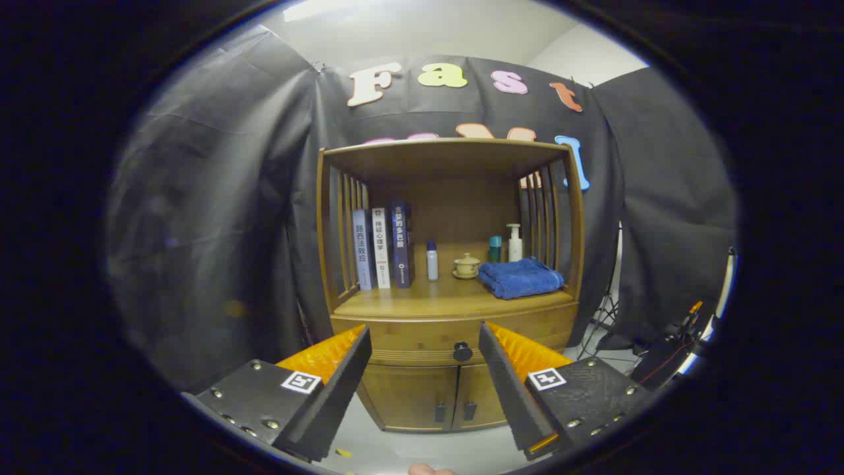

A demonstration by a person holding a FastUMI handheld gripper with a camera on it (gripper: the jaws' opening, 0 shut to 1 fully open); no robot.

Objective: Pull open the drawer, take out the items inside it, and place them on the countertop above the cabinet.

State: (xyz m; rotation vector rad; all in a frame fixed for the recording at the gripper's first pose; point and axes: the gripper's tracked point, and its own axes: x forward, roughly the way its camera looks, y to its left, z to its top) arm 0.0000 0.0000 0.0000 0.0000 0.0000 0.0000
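Black cloth walls (217, 218), pale floor (455, 448), seemingly a white ceiling (422, 30).

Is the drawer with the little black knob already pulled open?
No, the drawer sits flush with the cabinet front, and the open claw hangs in front of its knob without touching it.

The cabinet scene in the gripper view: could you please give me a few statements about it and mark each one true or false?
1. The drawer is closed. True.
2. The gripper is shut on the drawer knob. False: its fingers are spread open, and the knob sits beyond them, untouched.
3. A folded blue towel lies on the countertop. True.
4. The books lie flat in a stack. False: they stand upright by the slatted side of the cabinet.
5. The small lidded cup sits on top of the towel. False: it stands on the countertop beside the towel.
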